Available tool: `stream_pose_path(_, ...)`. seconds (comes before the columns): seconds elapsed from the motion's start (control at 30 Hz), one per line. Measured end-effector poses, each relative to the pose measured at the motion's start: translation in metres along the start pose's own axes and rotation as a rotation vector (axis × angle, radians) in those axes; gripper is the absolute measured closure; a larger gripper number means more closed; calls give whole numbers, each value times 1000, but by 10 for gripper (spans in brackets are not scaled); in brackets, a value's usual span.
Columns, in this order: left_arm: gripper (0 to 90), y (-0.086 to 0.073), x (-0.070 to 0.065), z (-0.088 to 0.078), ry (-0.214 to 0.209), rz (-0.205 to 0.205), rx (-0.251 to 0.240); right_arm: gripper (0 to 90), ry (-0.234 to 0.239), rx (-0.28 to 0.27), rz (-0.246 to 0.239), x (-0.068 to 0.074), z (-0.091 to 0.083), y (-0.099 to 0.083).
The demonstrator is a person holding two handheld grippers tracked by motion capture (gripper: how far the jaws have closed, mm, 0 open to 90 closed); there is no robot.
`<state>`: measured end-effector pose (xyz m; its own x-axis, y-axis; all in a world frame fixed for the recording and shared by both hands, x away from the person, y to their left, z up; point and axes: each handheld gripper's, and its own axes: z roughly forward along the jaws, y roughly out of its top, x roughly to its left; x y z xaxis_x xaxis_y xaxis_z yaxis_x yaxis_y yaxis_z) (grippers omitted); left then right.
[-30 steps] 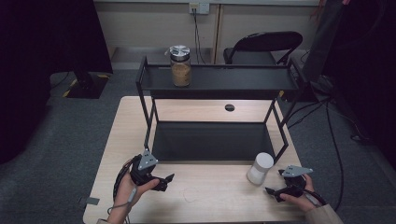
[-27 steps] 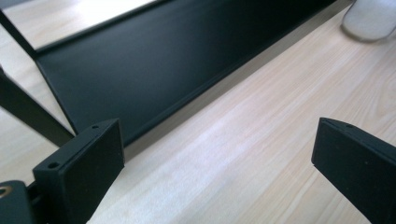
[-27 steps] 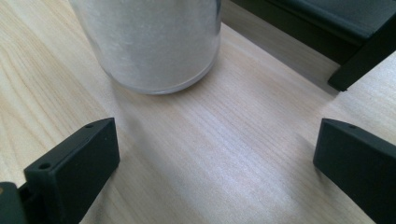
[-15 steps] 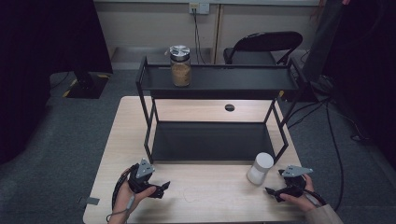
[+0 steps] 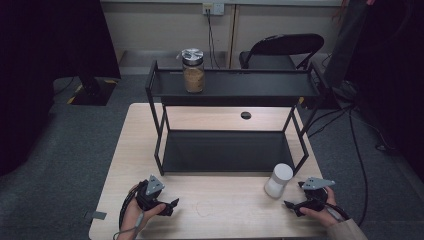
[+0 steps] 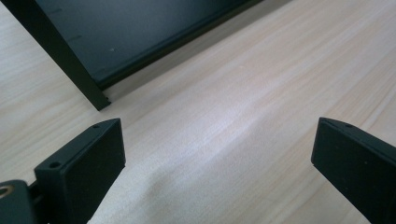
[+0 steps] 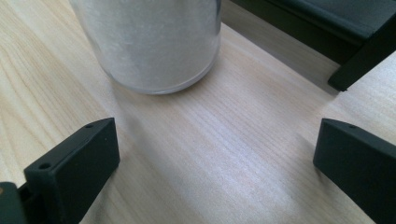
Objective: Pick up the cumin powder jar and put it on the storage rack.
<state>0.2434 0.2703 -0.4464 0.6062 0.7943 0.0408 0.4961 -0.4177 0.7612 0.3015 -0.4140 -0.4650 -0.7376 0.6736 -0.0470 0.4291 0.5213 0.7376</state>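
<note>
A white jar (image 5: pixel 278 180) stands upright on the wooden table (image 5: pixel 225 210), just in front of the black two-tier rack (image 5: pixel 230 152). My right gripper (image 5: pixel 291 205) rests low on the table to the jar's right, open, with the jar (image 7: pixel 149 42) a short way ahead of its jaws and untouched. A glass jar of brown contents with a metal lid (image 5: pixel 193 70) stands on the rack's top shelf at the left. My left gripper (image 5: pixel 172 204) sits at the table's front left, open over bare wood (image 6: pixel 219 140), facing the rack's front left leg (image 6: pixel 70 70).
The rack's lower shelf (image 5: pixel 225 150) holds nothing. A round cable hole (image 5: pixel 245 115) lies in the table behind the rack. A black folding chair (image 5: pixel 280 50) stands beyond the table. A faint ring mark (image 5: pixel 206 209) shows on the wood between my grippers.
My left gripper has drawn back toward the table's front edge and a little to the left. The right gripper and the white jar have stayed put.
</note>
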Motion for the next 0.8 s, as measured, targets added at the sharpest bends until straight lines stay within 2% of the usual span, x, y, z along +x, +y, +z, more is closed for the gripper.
stream_pose_path(0.07, 26, 0, 0, 1, -4, 16, 13, 0, 0, 0, 0, 0, 0, 0)
stream_pose_path(0.23, 28, -2, -3, 5, 9, 9, 30, 0, 0, 0, 0, 0, 0, 0)
stream_pose_path(0.43, 28, -3, -4, 6, 19, 23, 48, 0, 0, 0, 0, 0, 0, 0)
stream_pose_path(0.47, 27, -4, -4, 6, 17, 12, 43, 0, 0, 0, 0, 0, 0, 0)
stream_pose_path(0.73, 27, -3, -6, 8, 24, 39, 75, 0, 0, 0, 0, 0, 0, 0)
stream_pose_path(0.8, 27, -4, -6, 10, 21, 27, 73, 0, 0, 0, 0, 0, 0, 0)
